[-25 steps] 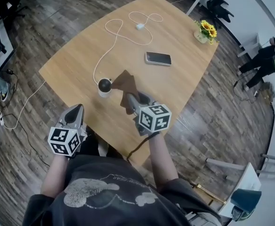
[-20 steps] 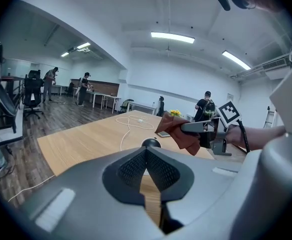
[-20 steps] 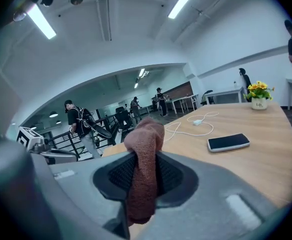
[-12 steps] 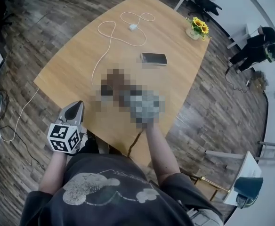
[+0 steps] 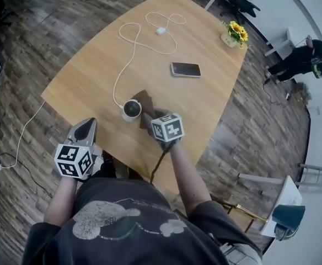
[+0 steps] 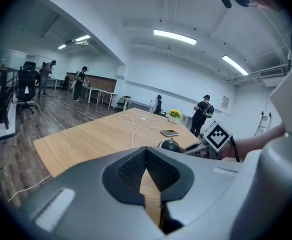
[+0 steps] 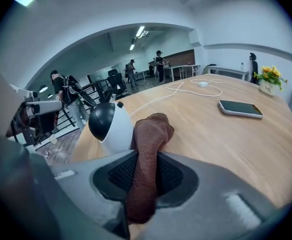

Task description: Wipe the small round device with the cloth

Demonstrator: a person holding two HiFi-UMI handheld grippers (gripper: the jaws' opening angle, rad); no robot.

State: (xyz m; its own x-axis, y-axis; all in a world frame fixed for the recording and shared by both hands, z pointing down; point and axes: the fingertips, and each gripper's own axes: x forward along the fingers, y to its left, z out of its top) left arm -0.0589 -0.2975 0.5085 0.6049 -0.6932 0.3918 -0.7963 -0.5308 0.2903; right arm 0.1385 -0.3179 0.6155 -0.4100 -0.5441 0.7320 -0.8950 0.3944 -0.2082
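The small round device (image 5: 132,110), white with a black dome (image 7: 108,125), stands near the table's front edge; a white cable (image 5: 129,48) runs from it. My right gripper (image 5: 151,116) is shut on the brown cloth (image 7: 147,159), whose bunched end (image 5: 145,100) rests against the device's right side. My left gripper (image 5: 85,131) hangs off the table's front left edge, shut with nothing between its jaws; the device (image 6: 169,145) shows beyond it in the left gripper view.
A phone (image 5: 185,69) lies face up right of centre on the wooden table (image 5: 89,73). A small pot of yellow flowers (image 5: 236,34) stands at the far right corner. People stand at the room's edges.
My right gripper moved forward and left with the cloth, bringing the cloth against the device. The left gripper stayed put.
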